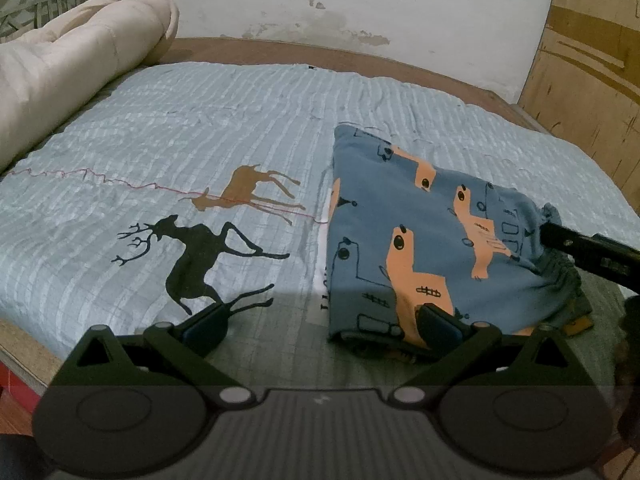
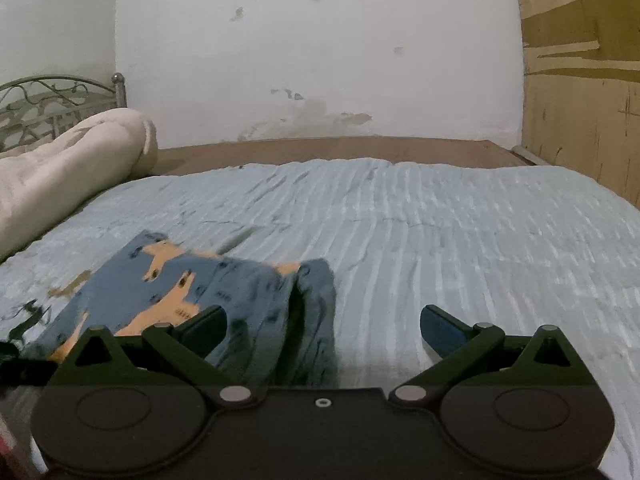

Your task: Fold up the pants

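Note:
The pants (image 1: 420, 240) are blue with orange animal prints and lie folded into a compact stack on the right of the bed. Their gathered waistband (image 1: 560, 276) faces right. My left gripper (image 1: 322, 322) is open at the stack's near left corner, its right fingertip over the near edge and its left one over bare quilt. A black finger (image 1: 580, 248) of my right gripper reaches in at the waistband. In the right wrist view the pants (image 2: 180, 292) lie to the left, and my right gripper (image 2: 323, 326) is open with the waistband fold (image 2: 316, 300) between its fingers.
A light blue striped quilt (image 1: 200, 120) with deer prints (image 1: 192, 256) covers the bed. A rolled beige duvet (image 1: 72, 64) lies along the left side by a metal headboard (image 2: 48, 96). A white wall stands behind and a wooden board (image 1: 592, 52) on the right.

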The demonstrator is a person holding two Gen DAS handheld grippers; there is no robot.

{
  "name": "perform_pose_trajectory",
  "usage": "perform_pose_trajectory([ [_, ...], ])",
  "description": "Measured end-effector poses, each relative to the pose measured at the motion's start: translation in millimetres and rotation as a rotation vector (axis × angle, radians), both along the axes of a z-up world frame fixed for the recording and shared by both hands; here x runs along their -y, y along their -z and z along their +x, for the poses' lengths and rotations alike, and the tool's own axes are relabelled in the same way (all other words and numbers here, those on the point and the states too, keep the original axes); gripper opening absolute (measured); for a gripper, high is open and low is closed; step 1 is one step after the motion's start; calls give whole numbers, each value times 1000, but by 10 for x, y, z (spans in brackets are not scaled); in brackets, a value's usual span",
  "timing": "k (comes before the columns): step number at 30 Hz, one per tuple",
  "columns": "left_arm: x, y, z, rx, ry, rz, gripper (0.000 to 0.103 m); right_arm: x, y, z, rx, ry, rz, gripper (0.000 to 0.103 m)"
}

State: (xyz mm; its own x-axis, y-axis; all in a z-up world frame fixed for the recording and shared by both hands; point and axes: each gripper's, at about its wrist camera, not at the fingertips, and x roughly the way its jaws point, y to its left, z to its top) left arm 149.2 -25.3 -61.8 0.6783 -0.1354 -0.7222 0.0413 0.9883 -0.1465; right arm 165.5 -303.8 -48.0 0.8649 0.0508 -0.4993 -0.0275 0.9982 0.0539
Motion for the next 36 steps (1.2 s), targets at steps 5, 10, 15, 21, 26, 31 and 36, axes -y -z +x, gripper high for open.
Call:
perform_pose_trajectory([
  [5,2,12,-5,1,0,1,102,119,178,187,-90,45,49,102],
  [10,2,13,-8,2,-1,-1,102,131,207,146,-77,45,61,102],
  [15,2,11,-14,2,-1,-1,102,137,221,147,-73,46,68,102],
  [21,-3,1,-19,2,-1,2,102,158,251,130,-62,43,86,102],
  [26,-11,-81,-9,-21,0,7,102,196,191,123,-71,27,106,102],
  [31,-10,-187,40,-15,-3,16,102,285,57,51,-29,-72,214,102],
  [36,20,-257,219,16,8,30,102,280,3,197,-49,-207,259,102],
])
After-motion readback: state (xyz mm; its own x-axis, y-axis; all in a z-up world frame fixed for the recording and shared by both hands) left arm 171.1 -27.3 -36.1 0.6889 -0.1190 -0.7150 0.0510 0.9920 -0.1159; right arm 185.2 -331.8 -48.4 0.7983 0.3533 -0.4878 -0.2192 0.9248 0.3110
